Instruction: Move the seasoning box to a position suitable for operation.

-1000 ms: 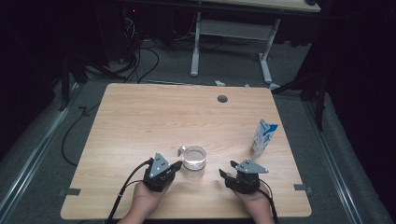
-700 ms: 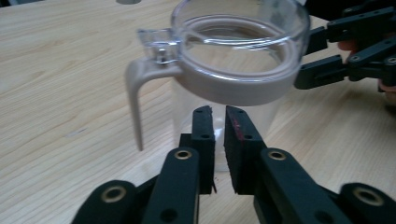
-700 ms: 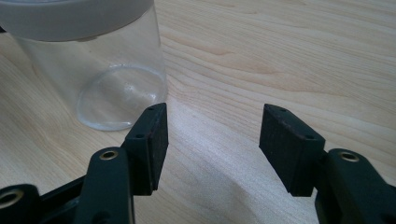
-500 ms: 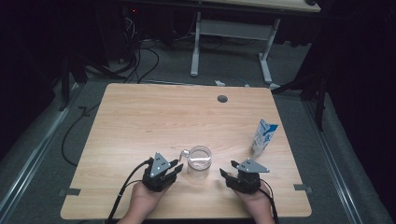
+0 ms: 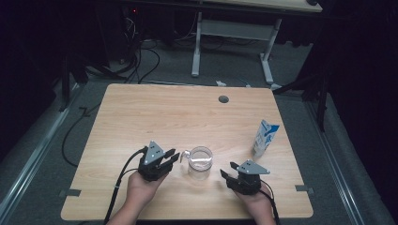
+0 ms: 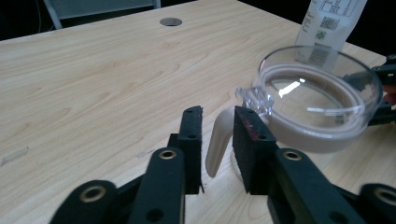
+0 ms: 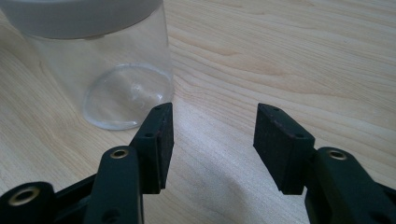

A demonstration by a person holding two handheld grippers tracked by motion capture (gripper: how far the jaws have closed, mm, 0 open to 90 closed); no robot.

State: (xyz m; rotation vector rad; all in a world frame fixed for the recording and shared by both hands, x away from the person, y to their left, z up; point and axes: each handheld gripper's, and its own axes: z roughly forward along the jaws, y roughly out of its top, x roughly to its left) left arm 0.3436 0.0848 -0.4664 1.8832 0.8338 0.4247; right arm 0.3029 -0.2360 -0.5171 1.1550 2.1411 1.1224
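Observation:
A clear cup with a side handle stands near the table's front edge, between my two grippers. My left gripper is just left of it. In the left gripper view its jaws flank the cup's pale handle, a thin gap still showing on one side. They have just been closing around the handle. The cup's rim lies just beyond. My right gripper waits to the right of the cup, open and with nothing in it. Its jaws have just been narrowing. The cup stands ahead and left of them.
A blue-and-white carton stands upright near the right edge, also behind the cup in the left gripper view. A cable hole lies at the back of the wooden table. Desk legs and cables are on the floor beyond.
My left gripper has risen a little and its jaws stand around the handle. The cup has slid slightly right and toward the front edge. The right hand has stayed put.

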